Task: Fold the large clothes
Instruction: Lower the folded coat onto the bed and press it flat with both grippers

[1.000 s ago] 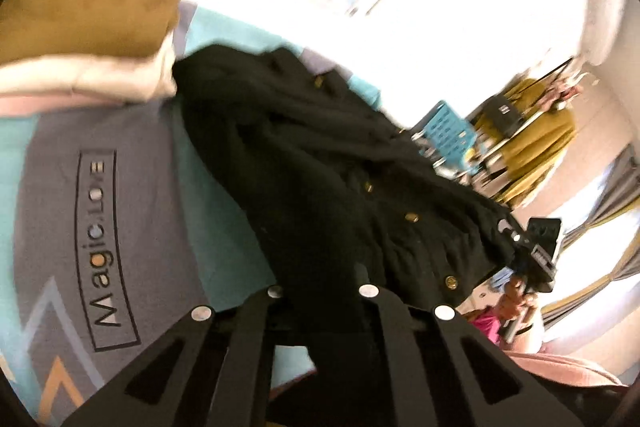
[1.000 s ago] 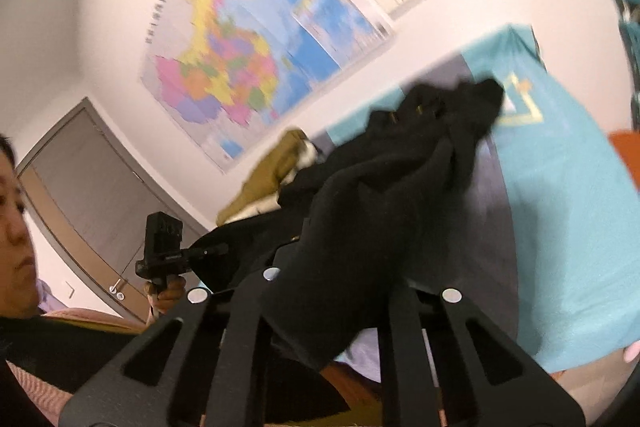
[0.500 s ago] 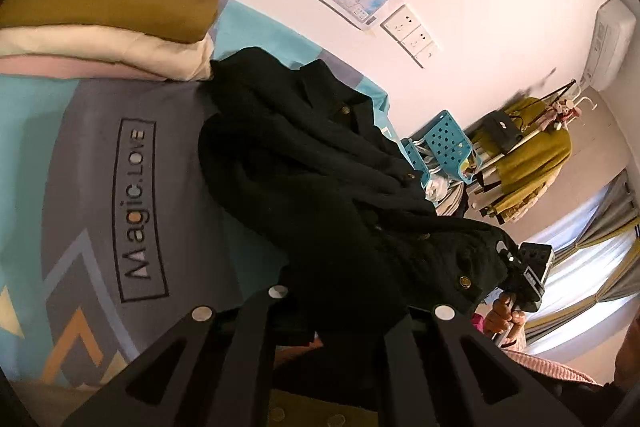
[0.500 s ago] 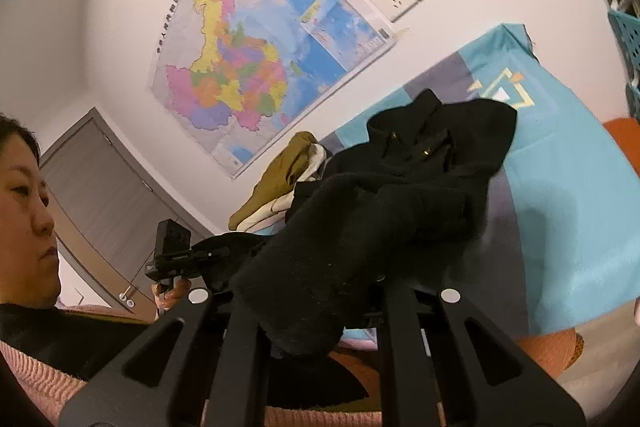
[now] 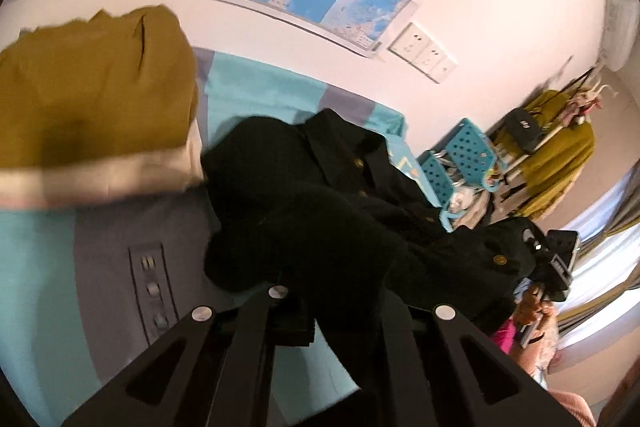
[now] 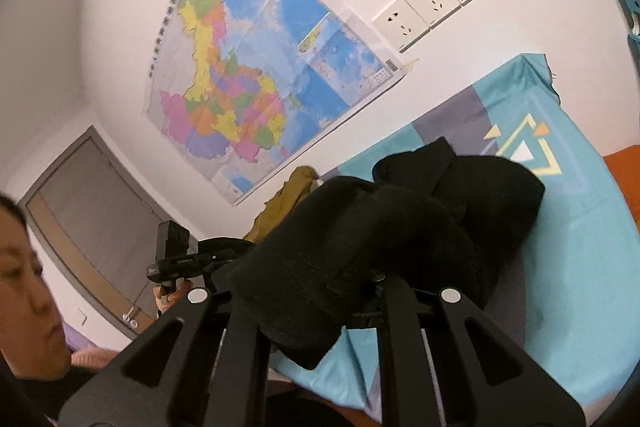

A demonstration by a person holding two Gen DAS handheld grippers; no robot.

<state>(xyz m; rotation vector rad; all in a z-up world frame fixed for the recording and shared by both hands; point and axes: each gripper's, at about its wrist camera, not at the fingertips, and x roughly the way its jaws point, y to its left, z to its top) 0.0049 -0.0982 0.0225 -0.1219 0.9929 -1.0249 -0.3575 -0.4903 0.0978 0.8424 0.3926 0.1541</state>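
Observation:
A large black coat with gold buttons [image 5: 320, 195] lies bunched on the teal and grey sheet [image 5: 256, 87], one end lifted. My left gripper [image 5: 332, 311] is shut on a thick fold of the coat. My right gripper [image 6: 316, 291] is shut on another fold of the coat [image 6: 400, 219], which drapes over its fingers. The right gripper also shows at the coat's right end in the left wrist view [image 5: 556, 263], and the left gripper shows in the right wrist view [image 6: 188, 259]. The fingertips are hidden by cloth.
A stack of folded clothes, mustard on top [image 5: 92, 95], sits at the sheet's back left against the wall. Teal perforated baskets [image 5: 464, 155] and a rack with a mustard garment [image 5: 560, 147] stand beyond the bed. The person's face [image 6: 24, 283] is at the left.
Both grippers have moved forward over the bed with the coat, which is bunched more tightly. The folded stack looms closer in the left view.

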